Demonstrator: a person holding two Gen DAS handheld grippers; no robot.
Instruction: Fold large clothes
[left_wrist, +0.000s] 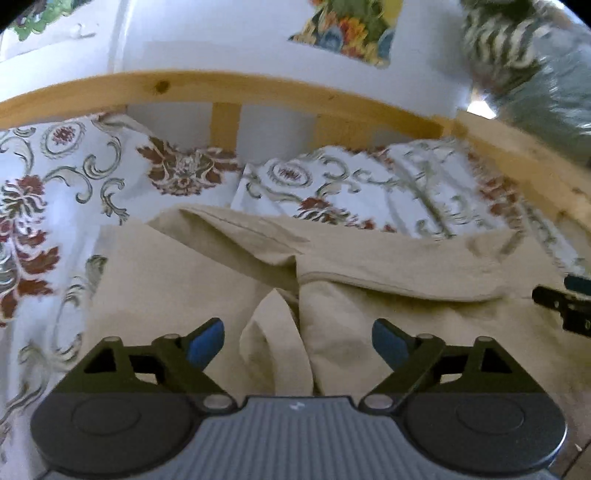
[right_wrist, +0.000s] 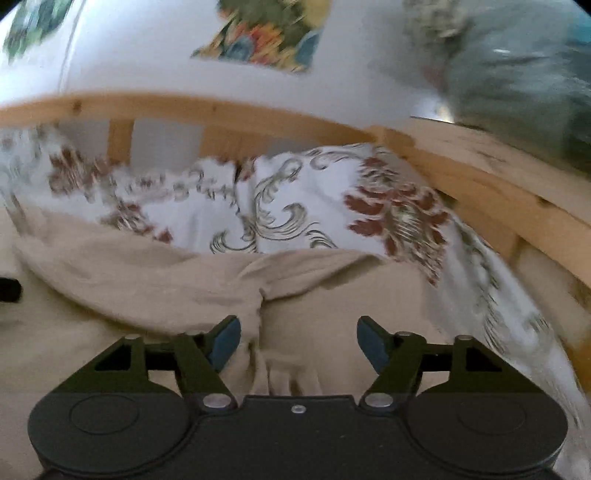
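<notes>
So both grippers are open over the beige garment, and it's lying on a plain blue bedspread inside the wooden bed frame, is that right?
Not quite: the bedspread is not plain blue. It is white with red-brown flowers and grey-green scrolls, as the left wrist view shows clearly. The rest holds: the left gripper and right gripper are both open over the beige garment, inside the wooden bed frame.

No readable text, label, brand or number shows in either wrist view; the patterned bedding carries only ornament.
</notes>
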